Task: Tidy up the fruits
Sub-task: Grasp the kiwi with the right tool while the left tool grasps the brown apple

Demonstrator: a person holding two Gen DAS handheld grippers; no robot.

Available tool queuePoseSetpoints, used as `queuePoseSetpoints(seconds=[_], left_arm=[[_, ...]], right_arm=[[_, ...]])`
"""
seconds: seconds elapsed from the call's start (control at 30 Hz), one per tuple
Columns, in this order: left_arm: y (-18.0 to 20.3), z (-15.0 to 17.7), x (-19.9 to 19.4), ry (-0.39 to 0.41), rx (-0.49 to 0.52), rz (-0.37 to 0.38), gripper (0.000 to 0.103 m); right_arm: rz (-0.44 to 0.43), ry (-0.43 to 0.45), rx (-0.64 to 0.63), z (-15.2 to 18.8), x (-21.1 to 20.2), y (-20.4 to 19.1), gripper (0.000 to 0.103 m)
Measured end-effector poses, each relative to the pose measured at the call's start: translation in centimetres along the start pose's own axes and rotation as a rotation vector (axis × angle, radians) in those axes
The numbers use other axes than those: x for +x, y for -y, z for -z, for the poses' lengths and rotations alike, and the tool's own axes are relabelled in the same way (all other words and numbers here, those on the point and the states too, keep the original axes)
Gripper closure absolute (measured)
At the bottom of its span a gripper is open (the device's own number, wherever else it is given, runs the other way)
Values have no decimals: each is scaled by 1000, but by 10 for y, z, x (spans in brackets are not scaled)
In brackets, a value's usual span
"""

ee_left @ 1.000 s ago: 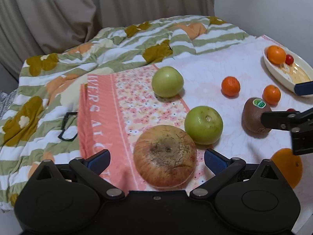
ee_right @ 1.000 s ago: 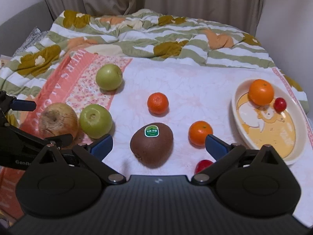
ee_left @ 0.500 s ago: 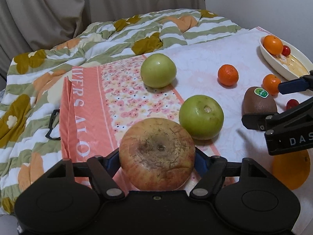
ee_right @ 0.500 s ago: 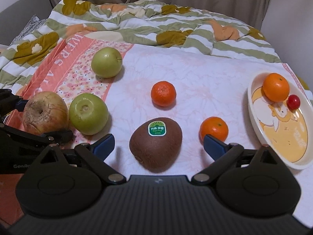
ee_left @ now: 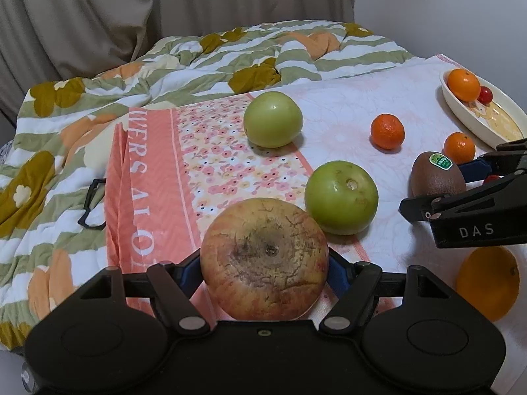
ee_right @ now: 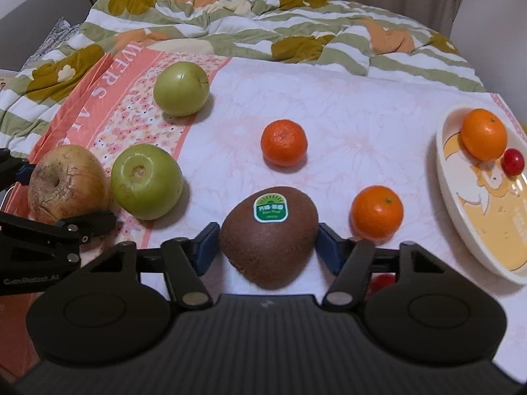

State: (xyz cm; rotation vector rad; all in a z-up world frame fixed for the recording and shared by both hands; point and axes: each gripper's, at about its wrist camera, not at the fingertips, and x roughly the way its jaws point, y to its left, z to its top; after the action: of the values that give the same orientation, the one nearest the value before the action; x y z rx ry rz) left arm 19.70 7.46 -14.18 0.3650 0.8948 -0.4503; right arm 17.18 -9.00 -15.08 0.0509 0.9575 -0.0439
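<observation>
My left gripper (ee_left: 263, 268) is shut on a wrinkled reddish-brown apple (ee_left: 264, 258), which also shows in the right wrist view (ee_right: 66, 182). My right gripper (ee_right: 268, 247) is shut on a brown kiwi (ee_right: 269, 233) with a green sticker; the kiwi also shows in the left wrist view (ee_left: 436, 177). Two green apples (ee_left: 341, 197) (ee_left: 272, 119) and two small oranges (ee_right: 284, 142) (ee_right: 376, 212) lie on the cloth. A white oval dish (ee_right: 461, 217) at the right holds an orange (ee_right: 483, 134) and a cherry tomato (ee_right: 512, 161).
A larger orange (ee_left: 487, 283) lies near the front right, below the right gripper. A cherry tomato (ee_right: 382, 279) sits half hidden under my right gripper. A rumpled striped quilt (ee_left: 164, 72) lies behind and left. Black glasses (ee_left: 90, 204) rest on the quilt.
My left gripper moved forward and closed on the wrinkled apple. My right gripper moved forward and closed on the kiwi.
</observation>
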Motion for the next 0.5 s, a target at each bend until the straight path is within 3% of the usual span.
queuePoseSetpoints(seconds=[0.5], left_arm=[[-8, 16, -43, 59, -105, -41, 26]], right_arm=[[-54, 55, -8, -3, -35, -7, 29]])
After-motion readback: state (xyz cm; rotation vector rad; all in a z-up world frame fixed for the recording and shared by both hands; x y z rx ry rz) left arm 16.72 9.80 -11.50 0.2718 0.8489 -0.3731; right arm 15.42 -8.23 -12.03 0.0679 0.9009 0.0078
